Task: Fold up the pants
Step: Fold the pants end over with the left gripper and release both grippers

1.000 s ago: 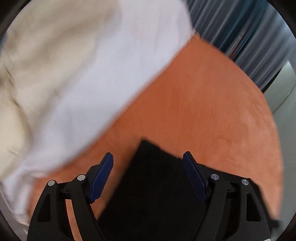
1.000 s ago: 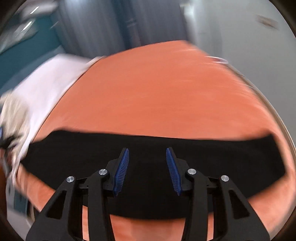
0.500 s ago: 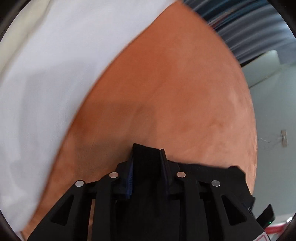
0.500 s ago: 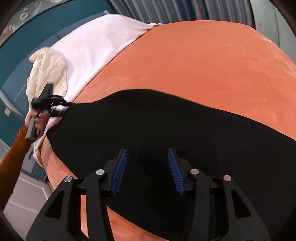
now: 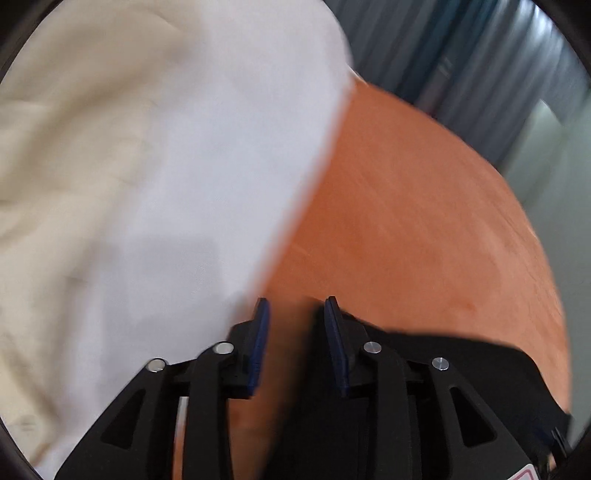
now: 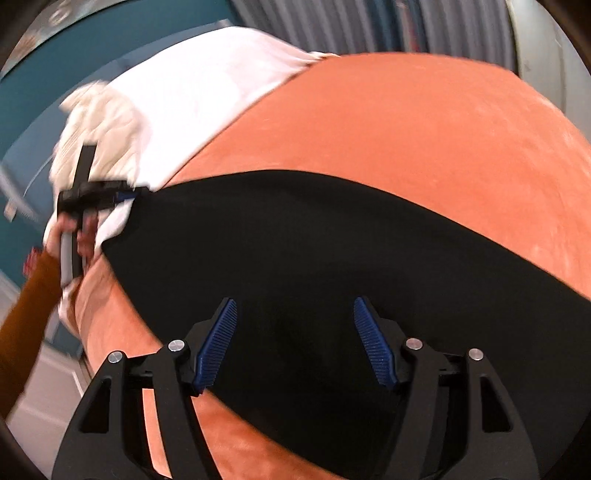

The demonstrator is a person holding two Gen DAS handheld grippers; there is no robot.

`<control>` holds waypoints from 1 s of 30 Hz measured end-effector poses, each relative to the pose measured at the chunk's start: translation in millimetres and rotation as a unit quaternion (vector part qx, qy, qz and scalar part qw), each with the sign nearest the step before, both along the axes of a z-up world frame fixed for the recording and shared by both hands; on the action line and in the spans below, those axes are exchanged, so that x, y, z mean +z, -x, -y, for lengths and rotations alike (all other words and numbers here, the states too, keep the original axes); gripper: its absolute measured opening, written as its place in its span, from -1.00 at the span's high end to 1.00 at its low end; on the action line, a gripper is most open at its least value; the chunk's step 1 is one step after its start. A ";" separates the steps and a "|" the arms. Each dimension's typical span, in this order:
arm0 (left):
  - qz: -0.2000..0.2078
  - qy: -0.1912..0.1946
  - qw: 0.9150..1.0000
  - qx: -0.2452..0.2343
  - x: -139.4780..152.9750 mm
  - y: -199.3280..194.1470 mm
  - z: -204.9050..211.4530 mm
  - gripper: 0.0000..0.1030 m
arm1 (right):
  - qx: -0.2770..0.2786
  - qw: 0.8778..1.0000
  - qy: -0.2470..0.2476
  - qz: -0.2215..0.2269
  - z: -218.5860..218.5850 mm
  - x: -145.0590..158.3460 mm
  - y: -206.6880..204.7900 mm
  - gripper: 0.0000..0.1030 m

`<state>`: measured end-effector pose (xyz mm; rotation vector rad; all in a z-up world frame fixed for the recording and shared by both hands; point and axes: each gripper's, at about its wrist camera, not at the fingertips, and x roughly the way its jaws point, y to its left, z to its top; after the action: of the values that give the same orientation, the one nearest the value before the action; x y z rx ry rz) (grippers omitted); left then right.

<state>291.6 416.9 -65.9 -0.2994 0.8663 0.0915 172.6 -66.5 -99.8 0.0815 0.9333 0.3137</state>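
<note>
Black pants point(image 6: 295, 240) lie spread flat across an orange bed cover point(image 6: 406, 129). My right gripper point(image 6: 295, 321) hovers just over their near part; its jaws are opening, with cloth below them but none pinched. At the pants' far left corner sits my left gripper point(image 6: 136, 192), held by a person's hand point(image 6: 70, 229). In the left wrist view the left gripper point(image 5: 295, 317) has its jaws opening, and bare orange cover shows in the gap. The pants point(image 5: 498, 362) lie under and to the right of its right finger.
A white sheet point(image 5: 203, 166) covers the bed's left part, with a crumpled cream blanket point(image 5: 55, 147) beyond it. Grey curtains point(image 6: 351, 22) hang behind the bed, and a teal wall stands at the left. An orange-brown sleeve point(image 6: 26, 295) reaches in from the lower left.
The left gripper was shut on the pants' corner half a second ago; now its jaws are apart and the corner is out of them. The right gripper's jaws have widened over the pants.
</note>
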 end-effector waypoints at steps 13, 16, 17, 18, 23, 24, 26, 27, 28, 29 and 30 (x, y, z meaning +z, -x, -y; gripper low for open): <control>-0.084 0.228 0.970 0.016 -50.1 114.7 24.4 -0.53 | -0.093 0.993 -0.071 -0.028 88.2 1.0 98.0 -0.28; -0.070 0.187 0.978 0.054 -60.6 111.1 44.1 -0.58 | -0.166 0.983 -0.072 -0.033 140.8 1.0 145.8 -0.28; -0.071 0.170 0.981 0.058 -58.0 108.7 50.1 -0.62 | -0.197 0.977 -0.082 -0.030 163.0 2.8 163.6 -0.28; -0.075 0.156 0.983 0.064 -56.2 107.0 53.7 -0.62 | -0.239 0.966 -0.093 -0.022 193.0 6.4 185.6 -0.28; -0.048 0.170 0.979 0.099 -27.8 124.3 70.7 -0.59 | -0.396 0.914 -0.086 0.001 300.1 13.9 252.4 -0.28; -0.042 0.160 0.982 0.093 -22.0 126.5 80.0 -0.58 | -0.423 0.903 -0.078 0.005 322.2 14.5 259.7 -0.28; -0.026 0.103 0.992 0.062 -0.3 136.0 113.4 -0.58 | -0.475 0.878 -0.066 0.015 362.0 15.0 270.5 -0.28; -0.014 0.075 0.996 0.044 7.7 139.5 133.9 -0.59 | -0.506 0.861 -0.054 0.019 384.0 15.8 276.0 -0.28; 0.002 0.040 0.999 0.013 19.1 144.9 162.1 -0.61 | -0.532 0.846 -0.035 0.016 403.7 16.0 279.4 -0.27; 0.014 0.018 1.000 -0.013 26.6 149.4 184.7 -0.62 | -0.546 0.838 -0.018 0.010 419.4 15.0 280.0 -0.28; 0.024 -0.001 0.999 -0.043 32.4 155.3 209.5 -0.62 | -0.553 0.833 -0.002 0.006 437.4 12.1 278.8 -0.26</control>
<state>136.3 207.3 -33.5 -0.2604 0.8293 0.0059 -106.2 -503.9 -87.8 0.5985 0.7373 -0.7677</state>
